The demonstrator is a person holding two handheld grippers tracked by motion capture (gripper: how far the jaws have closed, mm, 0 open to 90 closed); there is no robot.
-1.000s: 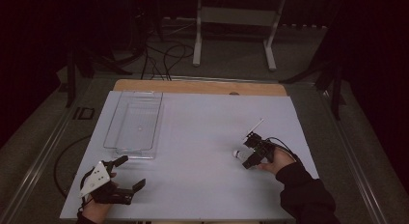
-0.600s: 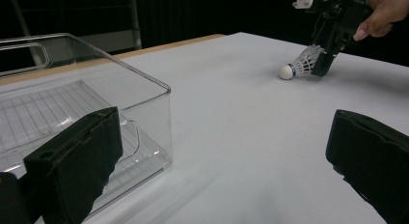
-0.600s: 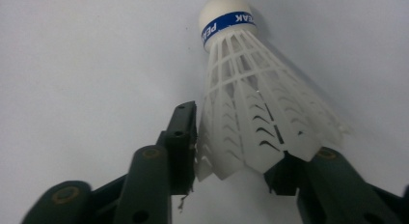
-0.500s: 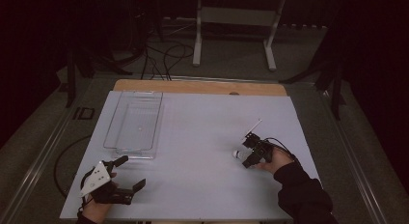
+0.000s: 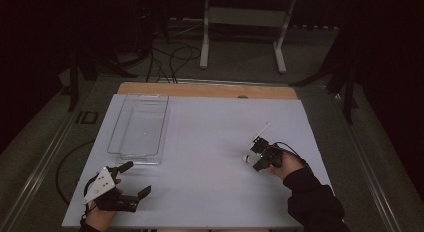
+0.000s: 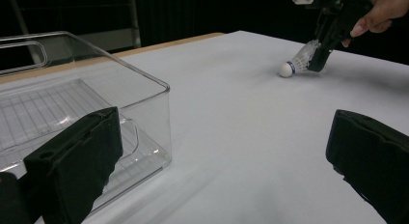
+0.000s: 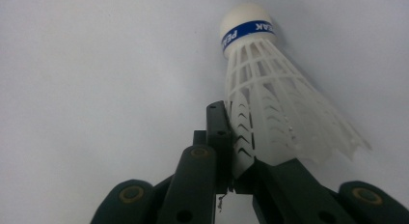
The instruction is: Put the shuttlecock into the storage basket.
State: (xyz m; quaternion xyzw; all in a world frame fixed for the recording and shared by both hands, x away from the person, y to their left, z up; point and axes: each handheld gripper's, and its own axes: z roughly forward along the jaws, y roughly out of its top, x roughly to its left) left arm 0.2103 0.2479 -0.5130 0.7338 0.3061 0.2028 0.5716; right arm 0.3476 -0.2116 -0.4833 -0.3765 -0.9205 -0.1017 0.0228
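1. Right claw (image 5: 257, 154) sits on the right side of the white tabletop (image 5: 210, 142), jaws just closed and now pinched on the edge of the white plastic skirt of a shuttlecock (image 7: 270, 93).
2. The shuttlecock lies on the tabletop, cork tip with its blue band pointing away from the claw; the left gripper view shows it (image 6: 298, 64) resting on the surface under the right claw (image 6: 320, 55).
3. Left claw (image 5: 132, 179) rests at the near left corner of the tabletop, jaws wide apart, nothing between them.
4. A clear plastic bin (image 5: 137, 124) stands on the left half of the tabletop, just beyond the left claw and well apart from the shuttlecock.
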